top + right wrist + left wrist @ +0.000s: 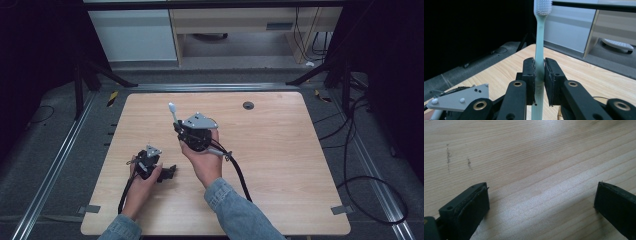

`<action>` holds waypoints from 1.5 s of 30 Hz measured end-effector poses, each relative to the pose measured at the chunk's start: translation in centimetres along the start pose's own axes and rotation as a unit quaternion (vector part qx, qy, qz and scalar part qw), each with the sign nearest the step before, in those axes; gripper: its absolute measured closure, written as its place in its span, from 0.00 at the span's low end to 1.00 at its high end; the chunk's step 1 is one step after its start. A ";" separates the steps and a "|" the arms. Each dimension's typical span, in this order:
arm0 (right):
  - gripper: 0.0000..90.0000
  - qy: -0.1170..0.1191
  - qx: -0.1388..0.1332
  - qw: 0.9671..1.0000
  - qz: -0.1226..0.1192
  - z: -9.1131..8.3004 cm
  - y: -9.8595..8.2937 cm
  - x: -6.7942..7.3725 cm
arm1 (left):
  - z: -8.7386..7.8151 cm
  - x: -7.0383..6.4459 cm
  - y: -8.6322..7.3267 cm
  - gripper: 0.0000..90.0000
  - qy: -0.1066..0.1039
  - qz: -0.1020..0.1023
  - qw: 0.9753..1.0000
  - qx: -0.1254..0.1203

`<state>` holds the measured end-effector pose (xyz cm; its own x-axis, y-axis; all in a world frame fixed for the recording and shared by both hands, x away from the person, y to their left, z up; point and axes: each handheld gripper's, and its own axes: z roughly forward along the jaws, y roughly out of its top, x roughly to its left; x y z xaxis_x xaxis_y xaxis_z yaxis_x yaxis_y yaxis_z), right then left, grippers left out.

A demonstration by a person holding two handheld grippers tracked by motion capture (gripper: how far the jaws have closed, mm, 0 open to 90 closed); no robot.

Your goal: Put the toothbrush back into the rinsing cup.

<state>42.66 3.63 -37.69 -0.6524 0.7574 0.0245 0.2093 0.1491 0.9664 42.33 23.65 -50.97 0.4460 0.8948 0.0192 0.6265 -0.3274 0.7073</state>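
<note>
Toothbrush point(539, 47) sits clamped upright in your right gripper point(539, 75) (lifted off the table point(280, 150)); your left gripper point(541, 202) rests low, wide open, empty.

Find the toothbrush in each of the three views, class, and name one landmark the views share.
High view: toothbrush left of centre, head up, above the right gripper.
Left gripper view: not in it.
Right gripper view: centre, upright, clamped between the jaws.
Shared landmark: the wooden table.
</note>
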 end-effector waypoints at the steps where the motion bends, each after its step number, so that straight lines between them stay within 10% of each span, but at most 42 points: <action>1: 0.88 -0.001 -0.003 1.000 0.002 0.0 0.0 0.0 | 0.0 0.0 0.0 0.00 0.000 0.000 1.000 0.000; 23: 0.88 -0.028 -0.088 0.996 -0.006 0.3 0.2 -0.6 | 0.0 0.0 0.0 0.00 0.000 0.000 1.000 -0.003; 45: 0.88 -0.067 -0.106 0.991 -0.043 2.2 -1.5 -2.3 | 0.0 0.0 0.0 0.00 0.001 -0.001 1.000 -0.004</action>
<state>45.47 3.08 -39.75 -0.5554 0.8276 -0.0813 -0.0098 0.0913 0.9958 42.31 23.64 -51.03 0.4439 0.8959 0.0196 0.6223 -0.3239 0.7126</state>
